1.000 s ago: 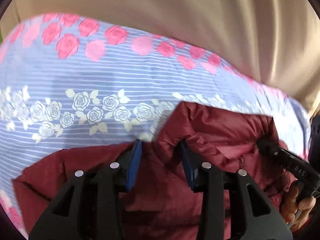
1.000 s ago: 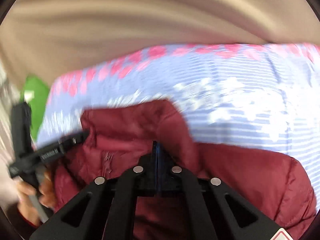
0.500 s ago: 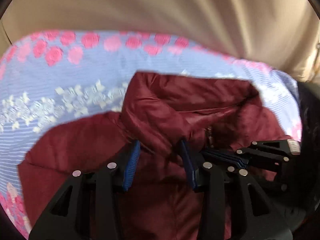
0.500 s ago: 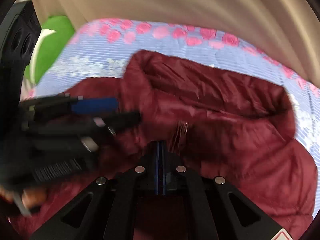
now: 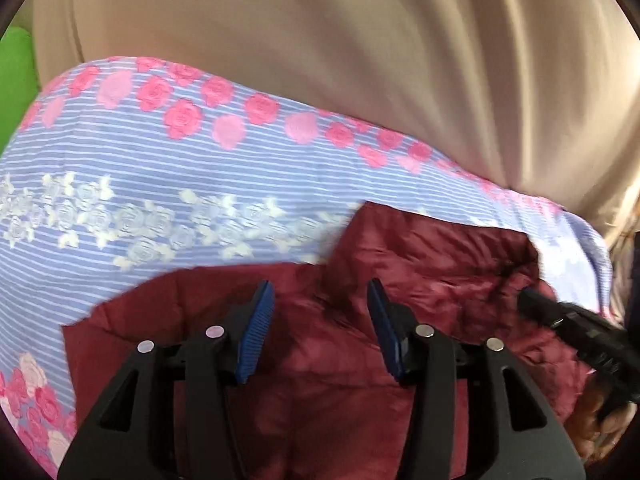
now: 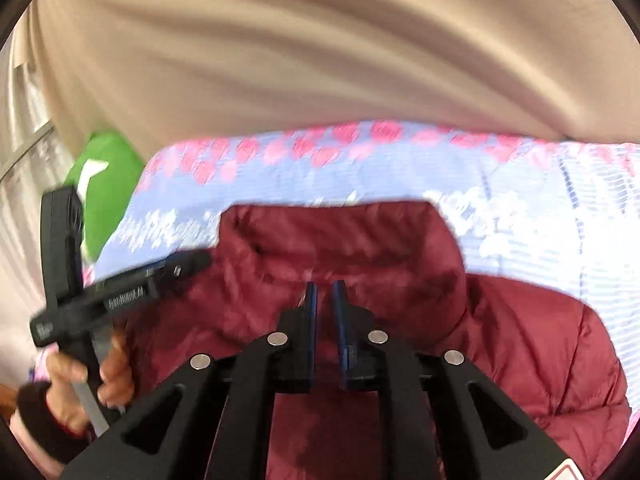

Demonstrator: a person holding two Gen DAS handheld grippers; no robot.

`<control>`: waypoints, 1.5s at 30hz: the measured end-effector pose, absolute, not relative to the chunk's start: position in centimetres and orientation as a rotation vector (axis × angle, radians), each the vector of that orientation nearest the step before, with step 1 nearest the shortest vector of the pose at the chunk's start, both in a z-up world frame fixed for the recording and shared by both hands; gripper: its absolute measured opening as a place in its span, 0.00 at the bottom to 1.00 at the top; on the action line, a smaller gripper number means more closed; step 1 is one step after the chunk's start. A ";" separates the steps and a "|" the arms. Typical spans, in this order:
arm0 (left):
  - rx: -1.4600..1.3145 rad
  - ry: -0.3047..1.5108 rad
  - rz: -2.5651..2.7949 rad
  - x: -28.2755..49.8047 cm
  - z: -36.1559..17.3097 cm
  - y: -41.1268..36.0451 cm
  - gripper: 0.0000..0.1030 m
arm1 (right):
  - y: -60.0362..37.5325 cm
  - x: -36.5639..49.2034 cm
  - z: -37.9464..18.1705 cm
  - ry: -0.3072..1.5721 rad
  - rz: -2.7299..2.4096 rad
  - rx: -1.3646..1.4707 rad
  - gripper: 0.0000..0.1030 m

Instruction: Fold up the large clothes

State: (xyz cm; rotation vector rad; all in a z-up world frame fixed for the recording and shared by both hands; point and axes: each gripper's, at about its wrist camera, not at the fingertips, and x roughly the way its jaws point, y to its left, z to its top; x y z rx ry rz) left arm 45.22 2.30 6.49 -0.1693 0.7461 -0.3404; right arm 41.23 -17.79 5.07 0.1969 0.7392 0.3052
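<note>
A dark red puffer jacket [image 5: 420,280] lies on a blue striped bedsheet with pink and white roses [image 5: 160,168]; its collar end is toward the back. My left gripper [image 5: 320,312] is open and empty, just above the jacket near the collar. My right gripper [image 6: 324,300] is slightly open with a narrow gap between the pads, empty, over the jacket's zipper below the collar [image 6: 344,236]. The right gripper also shows at the right of the left wrist view [image 5: 576,324]; the left gripper shows at the left of the right wrist view [image 6: 132,284].
A beige curtain [image 5: 360,40] hangs behind the bed. A green object [image 6: 104,184] stands past the bed's far left corner. The bed's right edge [image 5: 600,248] drops off close to the jacket.
My right gripper has opened a little and let go of the jacket. Both grippers have pulled apart from each other and back from the collar.
</note>
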 end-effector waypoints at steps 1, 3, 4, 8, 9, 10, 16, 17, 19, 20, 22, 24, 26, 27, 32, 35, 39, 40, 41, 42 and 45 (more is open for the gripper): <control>-0.159 0.761 -0.361 45.1 6.6 1.4 0.46 | -17.4 41.4 4.7 0.758 0.304 0.176 0.11; -0.118 0.795 -0.350 45.6 6.2 -0.6 0.46 | -16.1 41.9 3.9 0.780 0.303 0.152 0.09; -0.100 0.825 -0.333 46.1 5.6 -1.6 0.46 | -15.6 42.4 3.2 0.803 0.307 0.156 0.09; -0.102 0.842 -0.277 47.5 4.3 -2.2 0.48 | -13.5 43.6 -0.5 0.928 0.316 0.109 0.04; -0.100 0.841 -0.274 47.6 4.3 -2.1 0.48 | -13.4 43.1 -0.8 0.921 0.314 0.093 0.04; -0.104 0.834 -0.274 47.8 4.4 -1.9 0.48 | -13.5 42.7 -0.6 0.911 0.323 0.097 0.03; -0.106 0.840 -0.272 49.6 4.4 -1.2 0.55 | -18.4 40.9 1.7 0.776 0.221 0.189 0.02; -0.116 0.842 -0.270 50.0 4.3 -1.1 0.56 | -19.3 41.4 1.2 0.784 0.191 0.204 0.00; -0.109 0.838 -0.262 50.6 4.3 -1.3 0.58 | -21.4 42.6 0.3 0.798 0.146 0.241 0.00; -0.104 0.839 -0.256 50.9 4.3 -1.4 0.61 | -22.3 43.0 -0.2 0.806 0.156 0.274 0.00; -0.101 0.838 -0.236 51.5 4.1 -1.5 0.69 | -23.1 43.7 -1.0 0.810 0.179 0.333 0.00; -0.144 0.822 -0.216 51.8 4.4 -0.7 0.72 | -22.9 43.4 -0.3 0.788 0.167 0.327 0.00; -0.227 0.787 -0.217 51.2 5.5 0.9 0.71 | -22.7 41.8 1.3 0.736 0.161 0.313 0.00; -0.276 0.772 -0.232 50.7 6.1 1.9 0.70 | -22.4 41.5 1.9 0.713 0.166 0.311 0.00; -0.245 0.706 -0.250 48.0 9.1 4.3 0.70 | -21.5 39.9 4.7 0.651 0.196 0.261 0.03; -0.164 0.773 -0.242 49.1 7.9 2.8 0.68 | -20.8 43.0 3.3 0.726 0.146 0.227 0.03; -0.105 0.834 -0.207 51.0 4.6 1.1 0.68 | -22.2 46.4 0.4 0.801 0.085 0.243 0.00; -0.103 0.840 -0.196 51.5 4.0 0.9 0.69 | -22.6 46.6 0.5 0.790 0.089 0.274 0.00; -0.111 0.845 -0.190 51.9 3.7 0.9 0.70 | -22.9 46.2 1.2 0.765 0.085 0.294 0.00; -0.118 0.846 -0.184 52.1 3.5 0.9 0.70 | -23.0 45.7 1.9 0.741 0.084 0.302 0.00; -0.147 0.830 -0.191 52.1 3.5 1.4 0.70 | -23.8 41.9 3.9 0.675 0.137 0.326 0.00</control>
